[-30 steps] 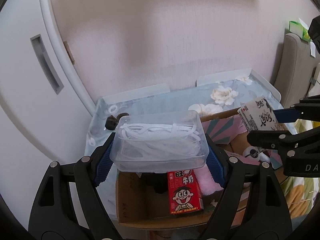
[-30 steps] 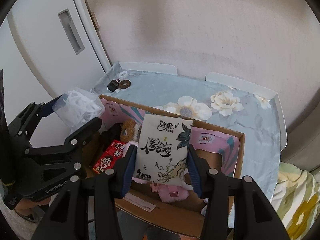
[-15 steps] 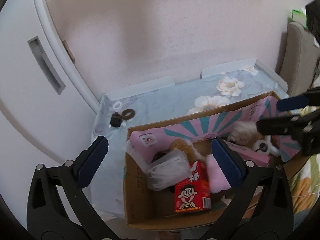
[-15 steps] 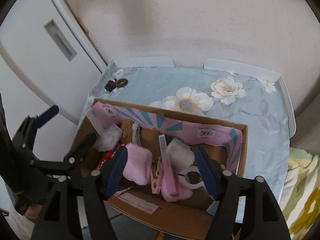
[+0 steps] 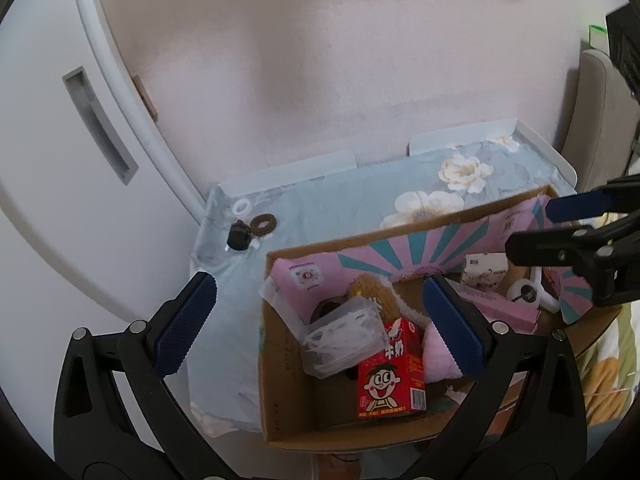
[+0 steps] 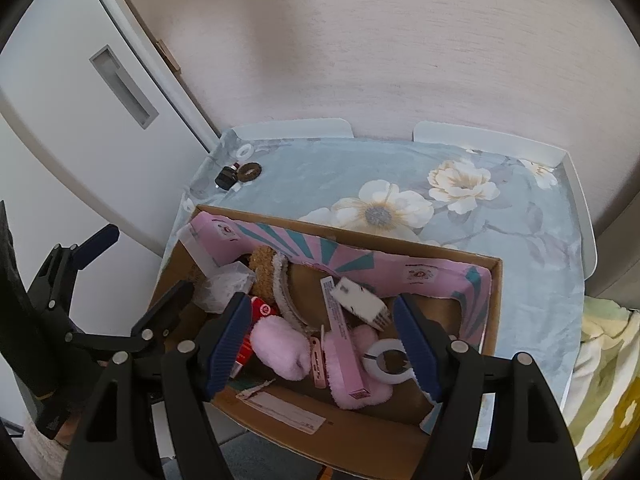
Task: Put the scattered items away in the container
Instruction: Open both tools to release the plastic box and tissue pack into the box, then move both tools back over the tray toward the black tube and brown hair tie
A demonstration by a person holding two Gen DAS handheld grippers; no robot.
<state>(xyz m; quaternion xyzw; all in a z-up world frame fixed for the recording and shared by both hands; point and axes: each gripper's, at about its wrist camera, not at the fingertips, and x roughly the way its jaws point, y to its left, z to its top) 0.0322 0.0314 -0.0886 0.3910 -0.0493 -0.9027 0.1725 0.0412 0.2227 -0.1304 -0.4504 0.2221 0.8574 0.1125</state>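
Observation:
A cardboard box (image 5: 280, 408) (image 6: 494, 304) with a pink lining stands at the table's near edge. In it lie a clear plastic tub of white loops (image 5: 340, 336) (image 6: 224, 286), a red milk carton (image 5: 390, 376), a white tissue pack (image 6: 358, 298) (image 5: 484, 268), pink plush pieces (image 6: 280, 346), a brown plush (image 6: 262, 270), a pink flat box (image 6: 342, 344) and a white ring (image 6: 386, 360). My left gripper (image 5: 320, 330) is open and empty above the box's left end. My right gripper (image 6: 322, 340) is open and empty above the box's middle.
A floral blue cloth covers the table (image 6: 400, 168). At its far left corner lie a black cap (image 5: 239, 235), a brown ring (image 5: 264, 223) and a white ring (image 5: 241, 208). A white door (image 5: 80, 140) stands left, a pink wall behind.
Both grippers opened. The plastic tub dropped from the left gripper into the box, and the tissue pack dropped from the right gripper into the box. Both grippers have drawn back a little.

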